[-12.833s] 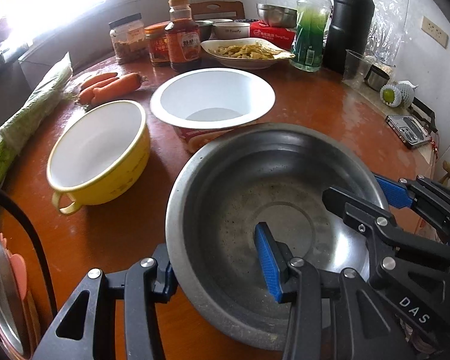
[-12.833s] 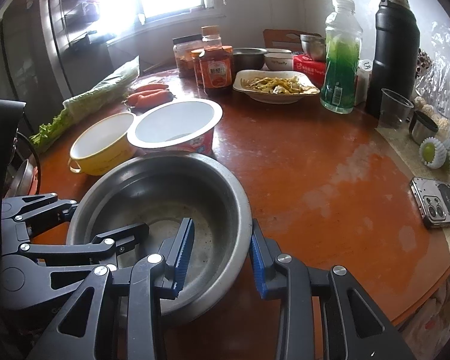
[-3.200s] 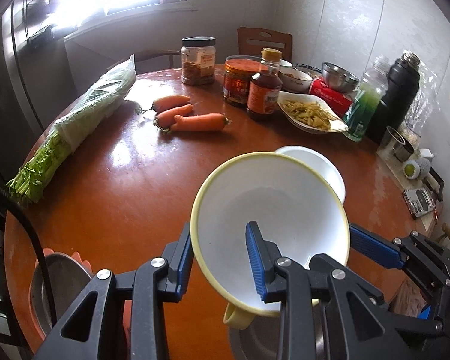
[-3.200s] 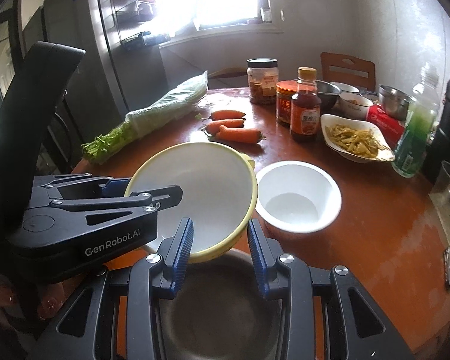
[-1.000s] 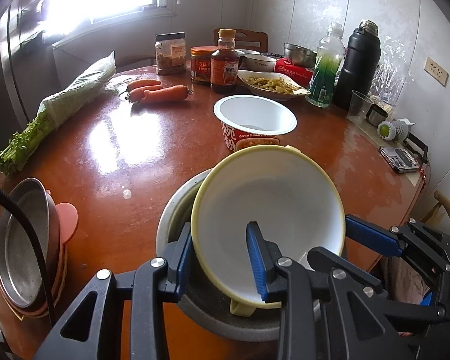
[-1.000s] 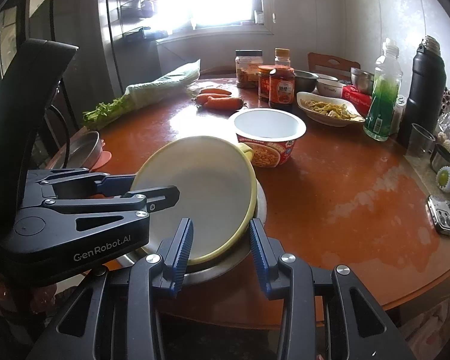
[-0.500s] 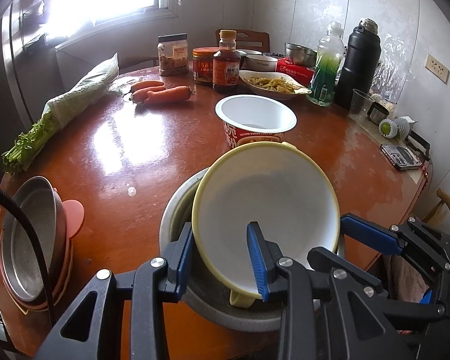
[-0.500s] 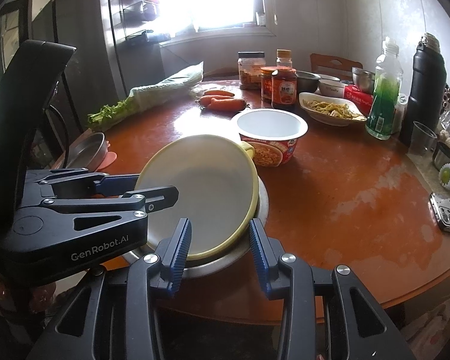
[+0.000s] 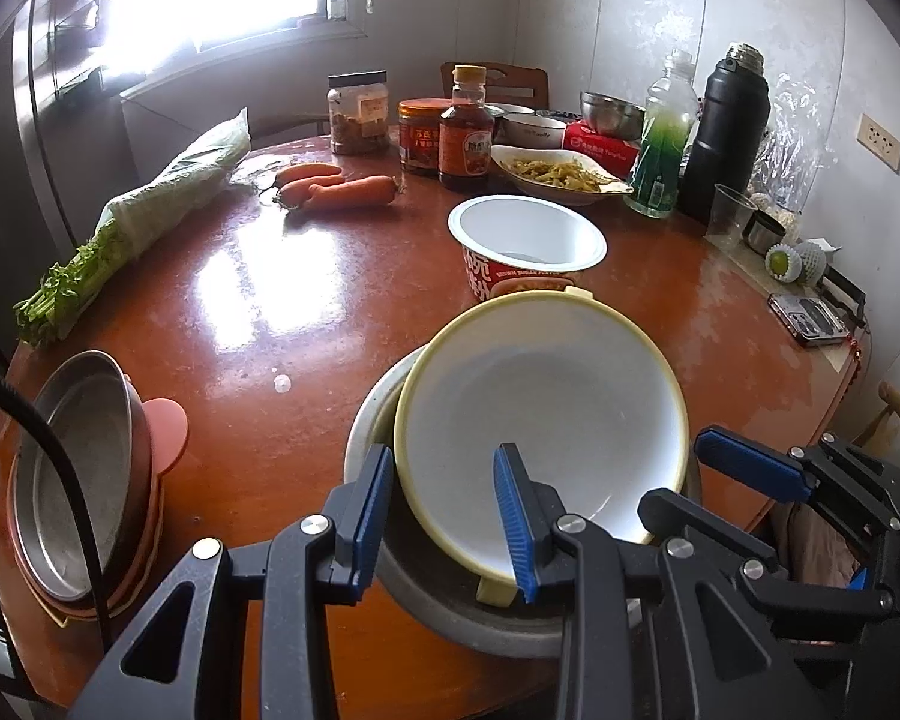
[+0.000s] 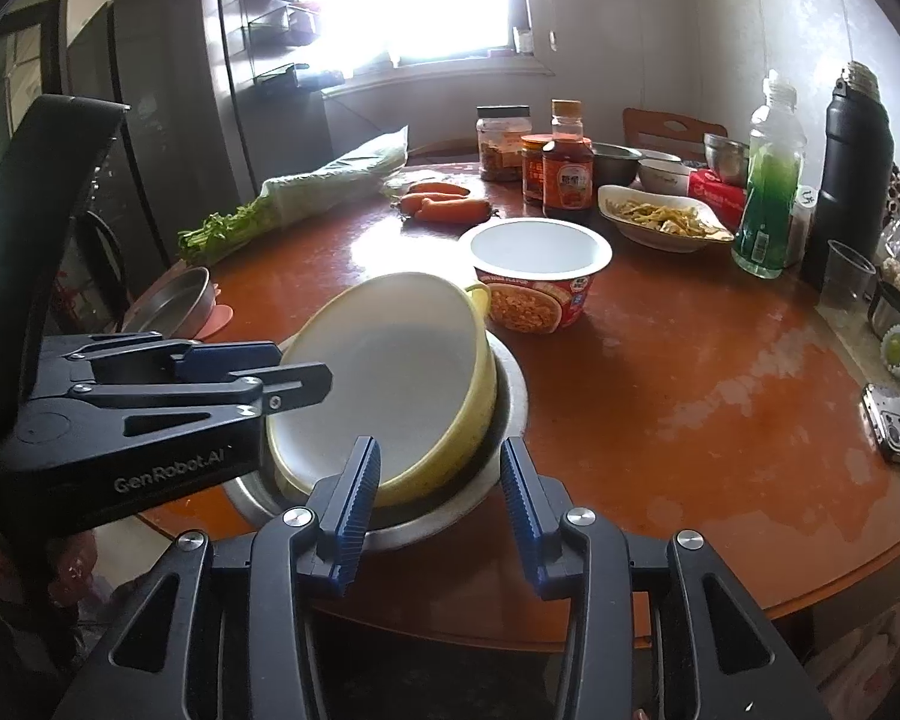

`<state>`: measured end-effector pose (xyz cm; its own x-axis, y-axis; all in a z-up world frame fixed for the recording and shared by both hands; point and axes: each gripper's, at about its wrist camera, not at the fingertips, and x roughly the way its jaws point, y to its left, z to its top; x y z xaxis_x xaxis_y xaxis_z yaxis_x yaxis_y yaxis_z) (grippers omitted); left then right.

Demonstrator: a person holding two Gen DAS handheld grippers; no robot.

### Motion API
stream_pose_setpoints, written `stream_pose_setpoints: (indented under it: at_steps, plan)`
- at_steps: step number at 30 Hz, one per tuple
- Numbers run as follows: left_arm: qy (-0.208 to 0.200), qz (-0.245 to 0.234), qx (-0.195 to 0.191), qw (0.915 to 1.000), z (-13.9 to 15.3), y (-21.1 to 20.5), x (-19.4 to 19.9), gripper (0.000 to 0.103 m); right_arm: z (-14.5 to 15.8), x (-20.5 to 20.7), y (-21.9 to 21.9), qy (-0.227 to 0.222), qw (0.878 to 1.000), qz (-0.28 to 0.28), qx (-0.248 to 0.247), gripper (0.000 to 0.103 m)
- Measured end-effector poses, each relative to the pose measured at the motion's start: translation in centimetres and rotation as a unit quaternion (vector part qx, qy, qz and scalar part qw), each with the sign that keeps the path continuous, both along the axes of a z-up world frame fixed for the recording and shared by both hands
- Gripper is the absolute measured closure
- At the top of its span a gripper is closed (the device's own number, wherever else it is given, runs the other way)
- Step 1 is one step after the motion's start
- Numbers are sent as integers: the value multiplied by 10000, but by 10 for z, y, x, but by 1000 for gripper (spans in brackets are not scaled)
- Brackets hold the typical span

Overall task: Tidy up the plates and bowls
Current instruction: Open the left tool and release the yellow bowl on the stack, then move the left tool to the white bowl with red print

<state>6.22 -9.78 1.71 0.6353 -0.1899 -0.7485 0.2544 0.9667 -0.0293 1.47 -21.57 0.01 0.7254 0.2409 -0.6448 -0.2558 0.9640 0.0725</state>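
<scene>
The yellow bowl (image 9: 540,414) has come down from above the counter (image 9: 240,312) and now sits tilted inside the steel bowl (image 10: 510,396). Left gripper (image 9: 444,516) jaws straddle its rim, apparently released; right gripper (image 10: 441,504) jaws gape empty. Nesting looks nearly done.

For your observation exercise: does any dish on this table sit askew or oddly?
Yes. The yellow bowl sits tilted inside the steel basin, leaning toward the left gripper, whose fingers straddle its near rim. It is not nested flat. The noodle cup stands upright.
</scene>
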Motion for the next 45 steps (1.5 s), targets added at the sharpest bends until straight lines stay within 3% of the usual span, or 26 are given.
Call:
stream_pose_setpoints:
  at_steps: [17, 21, 39, 41, 45]
  plan:
    - [-199, -44, -169, 9996, 15, 1, -8, 57, 3, 0, -10, -22, 9995, -103, 311, 52]
    - [-218, -81, -182, 9996, 19, -2, -6, 49, 9, -2, -15, -131, 9992, -153, 336, 52]
    - [-329, -100, -142, 9993, 45, -13, 19, 48, 37, 20, -32, -244, 9987, -268, 348, 51]
    - [-347, -90, -136, 9993, 50, -15, 26, 48, 41, 26, -32, -246, 9987, -277, 339, 44]
    - [-326, -115, -108, 9993, 56, -19, 42, 48, 49, 41, -37, -234, 9984, -304, 408, 42]
